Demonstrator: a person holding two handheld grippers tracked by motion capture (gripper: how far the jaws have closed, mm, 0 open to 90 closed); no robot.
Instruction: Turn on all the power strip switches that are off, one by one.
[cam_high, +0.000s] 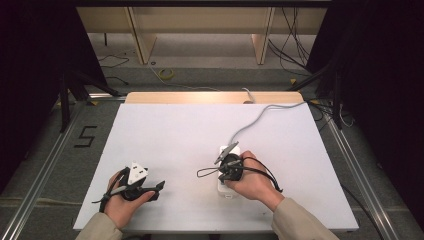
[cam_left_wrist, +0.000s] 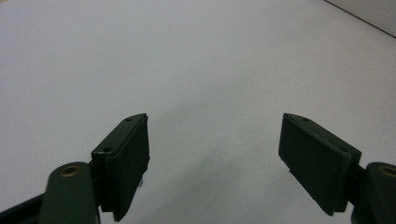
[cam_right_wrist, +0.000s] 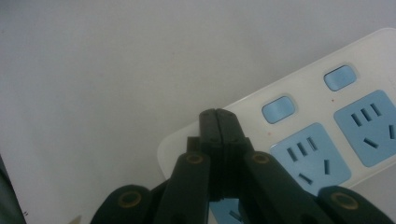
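White table (cam_high: 175, 135) spans the view. At its four o'clock lies the white power strip (cam_right_wrist: 322, 116) with blue sockets; the right gripper (cam_right_wrist: 218, 122) hangs over it, jaws clenched together, empty. At seven o'clock, the left gripper (cam_left_wrist: 215, 154) rests, jaws spread wide.

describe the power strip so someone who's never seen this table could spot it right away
On the white table, look right of centre, under the right gripper in the person's right hand. The power strip is white, with a grey cable running to the far edge. Blue sockets and blue switches mark it.
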